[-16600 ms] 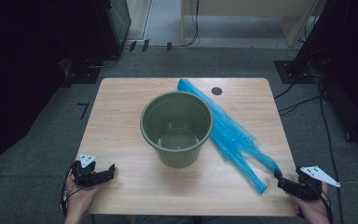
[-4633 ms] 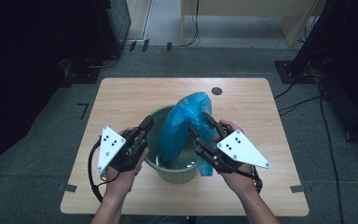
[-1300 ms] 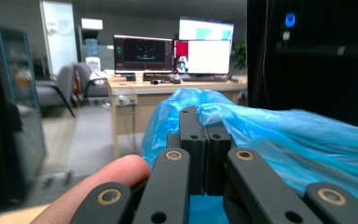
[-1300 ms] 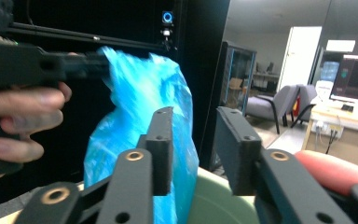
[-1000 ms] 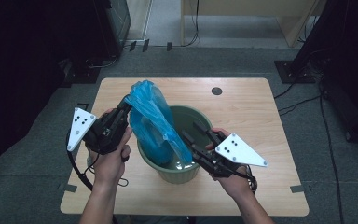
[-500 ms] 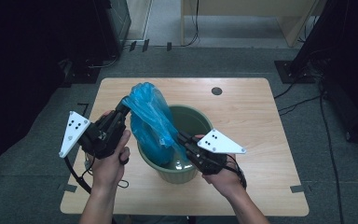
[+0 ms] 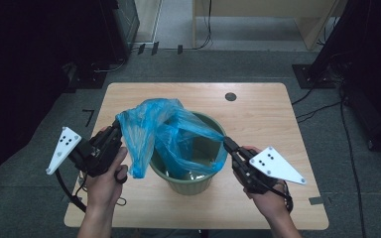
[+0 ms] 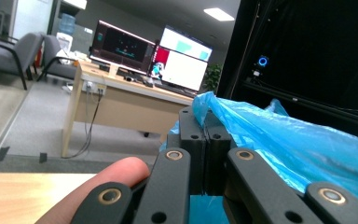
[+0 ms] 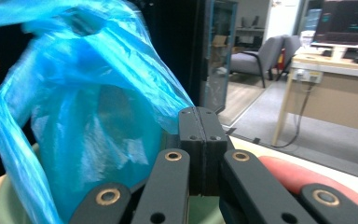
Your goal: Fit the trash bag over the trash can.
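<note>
A green plastic bucket [image 7: 191,184] stands on the middle of the wooden table [image 7: 263,119]. A thin blue plastic bag [image 7: 161,126] is stretched across the bucket's mouth between my two grippers. My left gripper [image 7: 117,129] is left of the bucket and shut on one edge of the bag [image 8: 284,144], its jaws pinching the film [image 8: 205,119]. My right gripper [image 7: 226,144] is at the bucket's right rim and shut on the opposite edge, the film drawn tight from its closed tips [image 9: 199,116]. The bag [image 9: 88,107] billows open over the bucket's rim [image 9: 4,205].
A small dark round hole [image 7: 230,96] sits near the table's far edge. Dark cabinets [image 7: 44,44] stand at the left and right of the table, with cables on the floor [image 7: 322,106]. A desk with monitors [image 8: 144,60] stands far behind.
My right gripper has moved right to the bucket's right rim, taking the bag's edge with it. The bag now spreads wide over the bucket. My left gripper has drifted slightly left.
</note>
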Demonstrator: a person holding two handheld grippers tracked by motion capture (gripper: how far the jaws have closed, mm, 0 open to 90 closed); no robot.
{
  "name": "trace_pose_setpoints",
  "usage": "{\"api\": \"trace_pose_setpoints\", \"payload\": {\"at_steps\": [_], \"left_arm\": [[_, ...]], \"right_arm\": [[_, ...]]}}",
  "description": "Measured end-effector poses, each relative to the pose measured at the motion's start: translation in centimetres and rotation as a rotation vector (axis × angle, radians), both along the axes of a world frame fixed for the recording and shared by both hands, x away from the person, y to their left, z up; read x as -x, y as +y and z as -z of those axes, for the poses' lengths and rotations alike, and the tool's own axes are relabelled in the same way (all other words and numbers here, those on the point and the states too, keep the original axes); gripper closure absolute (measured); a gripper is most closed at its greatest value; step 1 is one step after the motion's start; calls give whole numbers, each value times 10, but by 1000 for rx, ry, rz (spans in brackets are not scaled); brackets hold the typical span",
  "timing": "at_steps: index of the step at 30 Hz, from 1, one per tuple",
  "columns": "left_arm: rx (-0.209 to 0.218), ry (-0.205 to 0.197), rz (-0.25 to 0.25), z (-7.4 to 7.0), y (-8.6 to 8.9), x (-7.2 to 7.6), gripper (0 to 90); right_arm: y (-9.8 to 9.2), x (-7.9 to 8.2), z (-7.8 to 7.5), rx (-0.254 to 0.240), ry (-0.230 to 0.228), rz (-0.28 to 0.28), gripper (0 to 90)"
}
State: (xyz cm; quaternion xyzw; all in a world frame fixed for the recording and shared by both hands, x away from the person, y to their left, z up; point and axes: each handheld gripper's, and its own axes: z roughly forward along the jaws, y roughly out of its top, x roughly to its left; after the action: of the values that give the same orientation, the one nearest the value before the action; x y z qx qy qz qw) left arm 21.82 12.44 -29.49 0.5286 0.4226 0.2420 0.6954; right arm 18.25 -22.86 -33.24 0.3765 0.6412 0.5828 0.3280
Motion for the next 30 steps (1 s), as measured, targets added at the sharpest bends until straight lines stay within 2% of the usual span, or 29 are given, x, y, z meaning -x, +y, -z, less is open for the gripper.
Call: {"api": "trace_pose_setpoints", "payload": {"at_steps": [6,12,16,19,21,25,30], "left_arm": [[-12,26,16,10,12,15,894],[-11,95,69,31,21,25,893],[-22,136,124,45,23,33,892],[-7,171,194,56,22,40,892],[-13,187,226,62,21,46,892],[-42,207,268,74,20,54,892],[-74,264,352,94,17,58,891]], "right_arm": [[-23,14,7,8,2,46,900],[-41,27,16,18,10,67,900],[-47,37,24,37,19,71,900],[-52,43,31,56,29,79,900],[-55,47,35,64,37,88,900],[-63,53,43,73,59,100,900],[-69,59,56,92,91,116,900]]}}
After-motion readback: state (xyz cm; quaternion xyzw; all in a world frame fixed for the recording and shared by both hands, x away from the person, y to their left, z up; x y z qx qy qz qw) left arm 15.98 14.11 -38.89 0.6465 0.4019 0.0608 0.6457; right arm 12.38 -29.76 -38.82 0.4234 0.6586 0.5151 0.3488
